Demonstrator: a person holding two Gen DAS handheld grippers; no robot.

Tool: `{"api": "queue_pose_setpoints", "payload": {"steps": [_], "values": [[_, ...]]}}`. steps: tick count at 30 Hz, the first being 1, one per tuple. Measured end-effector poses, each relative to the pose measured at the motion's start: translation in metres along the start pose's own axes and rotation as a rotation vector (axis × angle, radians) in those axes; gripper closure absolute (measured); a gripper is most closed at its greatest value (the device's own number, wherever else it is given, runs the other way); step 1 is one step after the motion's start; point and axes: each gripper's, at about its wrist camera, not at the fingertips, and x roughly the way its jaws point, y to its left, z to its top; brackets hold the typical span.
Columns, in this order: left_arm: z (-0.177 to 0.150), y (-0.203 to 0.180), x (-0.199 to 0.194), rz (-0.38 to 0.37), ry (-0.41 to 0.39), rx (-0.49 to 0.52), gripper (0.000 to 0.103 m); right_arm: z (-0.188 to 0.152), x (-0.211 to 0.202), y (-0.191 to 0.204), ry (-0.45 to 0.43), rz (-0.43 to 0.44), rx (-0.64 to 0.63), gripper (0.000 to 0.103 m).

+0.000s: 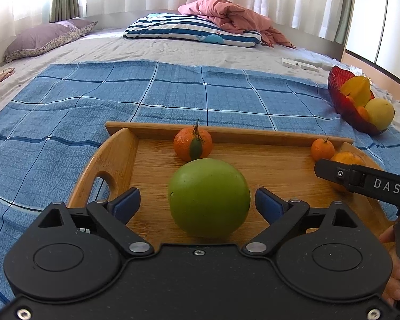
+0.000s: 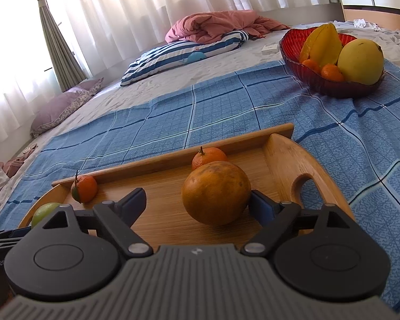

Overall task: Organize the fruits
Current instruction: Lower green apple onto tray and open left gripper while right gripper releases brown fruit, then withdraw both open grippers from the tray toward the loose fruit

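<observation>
White "DAS" lettering on the black right claw (image 1: pixel 333 172) arm.

Left gripper (image 1: pixel 197 202), lower centre: jaws apart, green fruit (image 1: pixel 209 197) between them on wooden tray (image 1: pixel 114 157), gaps either side. Tangerine (image 1: pixel 192 144) behind it. Red bowl (image 1: pixel 341 98) at right edge.
</observation>
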Motion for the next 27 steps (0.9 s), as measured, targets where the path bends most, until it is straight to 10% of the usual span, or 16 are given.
{"api": "queue_pose_setpoints", "payload": {"steps": [27], "values": [[-0.021, 0.010, -0.115, -0.134, -0.132, 0.012, 0.000, -0.009, -0.086, 0.016, -0.051, 0.013, -0.107, 0.000]]}}
